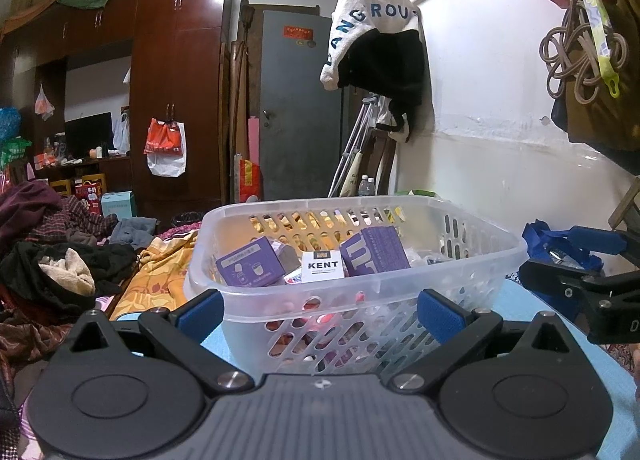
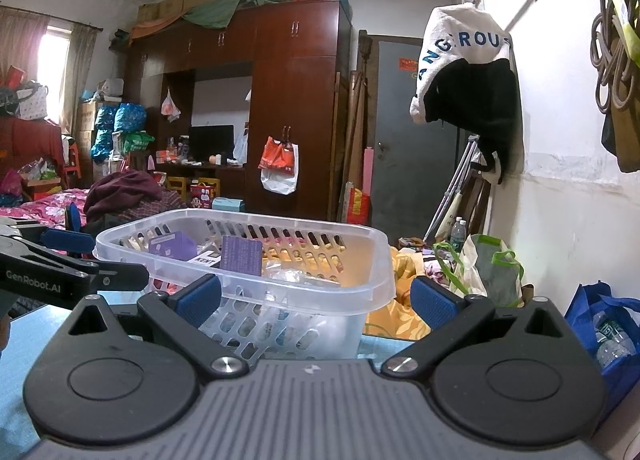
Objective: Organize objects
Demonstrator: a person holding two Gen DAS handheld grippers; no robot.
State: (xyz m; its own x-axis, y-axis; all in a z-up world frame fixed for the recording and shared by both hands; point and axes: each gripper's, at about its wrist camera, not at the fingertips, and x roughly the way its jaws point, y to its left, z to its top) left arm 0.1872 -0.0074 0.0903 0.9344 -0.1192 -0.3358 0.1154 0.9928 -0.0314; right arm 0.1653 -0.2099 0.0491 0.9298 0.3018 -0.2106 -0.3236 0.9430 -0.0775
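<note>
a light blue tabletop (image 1: 516, 300) stands in a cluttered bedroom, dark wood wardrobe (image 1: 176, 71) at left. the clear slotted basket (image 1: 360, 292) holds purple boxes (image 1: 252, 266) and a "kent" pack (image 1: 323, 266). the left gripper (image 1: 320, 312) and right gripper (image 2: 316, 300) are both spread wide, empty.

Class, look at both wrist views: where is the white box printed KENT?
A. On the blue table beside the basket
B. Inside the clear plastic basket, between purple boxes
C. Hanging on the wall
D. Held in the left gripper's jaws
B: the KENT box sits inside the clear basket between two purple boxes; both grippers' jaws are open and empty.
</note>
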